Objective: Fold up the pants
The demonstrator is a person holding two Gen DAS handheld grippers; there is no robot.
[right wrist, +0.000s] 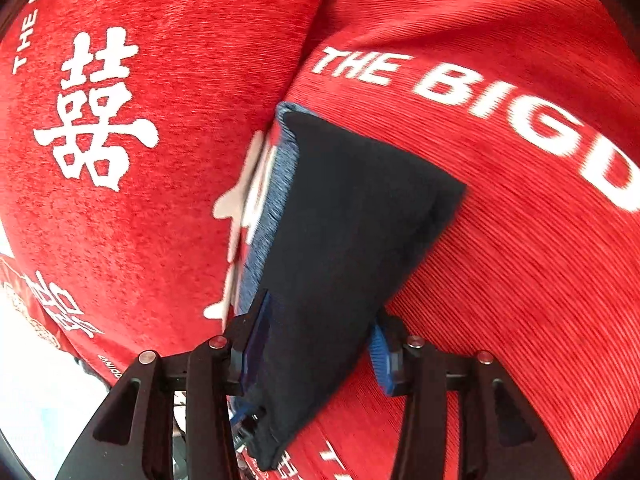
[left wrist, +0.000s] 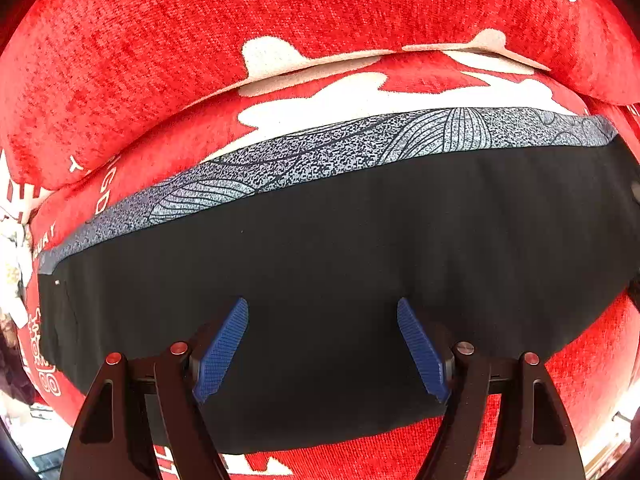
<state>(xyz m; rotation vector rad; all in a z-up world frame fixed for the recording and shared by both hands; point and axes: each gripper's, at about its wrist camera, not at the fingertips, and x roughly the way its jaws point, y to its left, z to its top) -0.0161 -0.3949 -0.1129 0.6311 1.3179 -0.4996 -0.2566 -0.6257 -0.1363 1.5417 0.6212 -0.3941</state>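
The pants (left wrist: 340, 248) are dark, almost black, with a grey patterned band (left wrist: 360, 148) along their far edge. They lie folded on a red cushioned seat. My left gripper (left wrist: 322, 310) is open above the near part of the pants, its blue pads (left wrist: 222, 350) wide apart and holding nothing. In the right wrist view the pants (right wrist: 352, 232) run between the fingers, and my right gripper (right wrist: 316, 320) stands around one end of the folded cloth. Its blue pads (right wrist: 380, 354) sit on either side of the cloth with a wide gap.
The red seat cushion (left wrist: 580, 360) with white print bears the pants. A red back cushion (left wrist: 200, 32) rises behind them. In the right wrist view the cover shows white lettering (right wrist: 500, 100) and a large white character (right wrist: 96, 112). A bright floor area (right wrist: 36, 400) lies at lower left.
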